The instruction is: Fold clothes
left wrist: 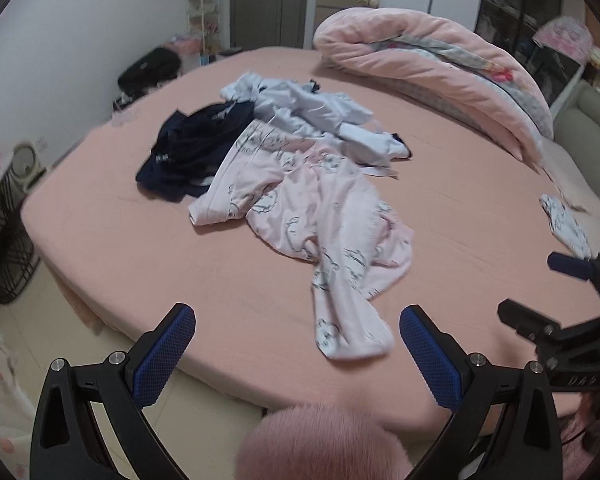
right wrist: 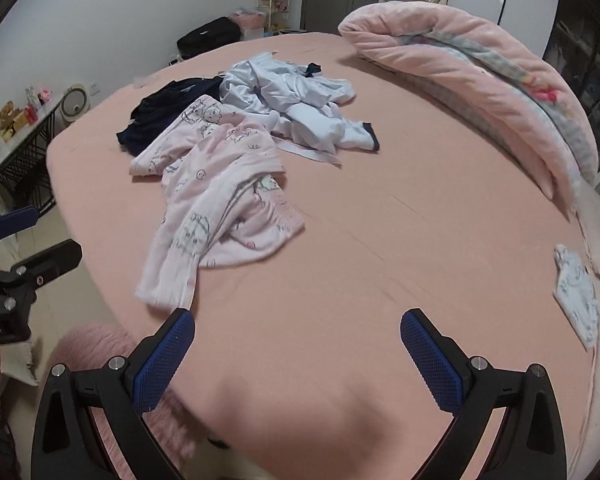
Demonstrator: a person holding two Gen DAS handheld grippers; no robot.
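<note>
On bed (left wrist: 180,240) — unfolded clothes (left wrist: 308,208), untouched

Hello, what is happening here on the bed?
A person holds two grippers above a pink bed, about to fold clothes. The left gripper and right gripper are both open and hold nothing. An unfolded pile lies ahead: pink pajamas nearest, a pale blue garment and a navy garment behind. A small white piece lies apart at the right edge.

Pink-sheeted bed (left wrist: 140,240) — heaped clothes (left wrist: 284,168), rolled pink quilt (left wrist: 440,56), small folded garment (right wrist: 576,292)
</note>
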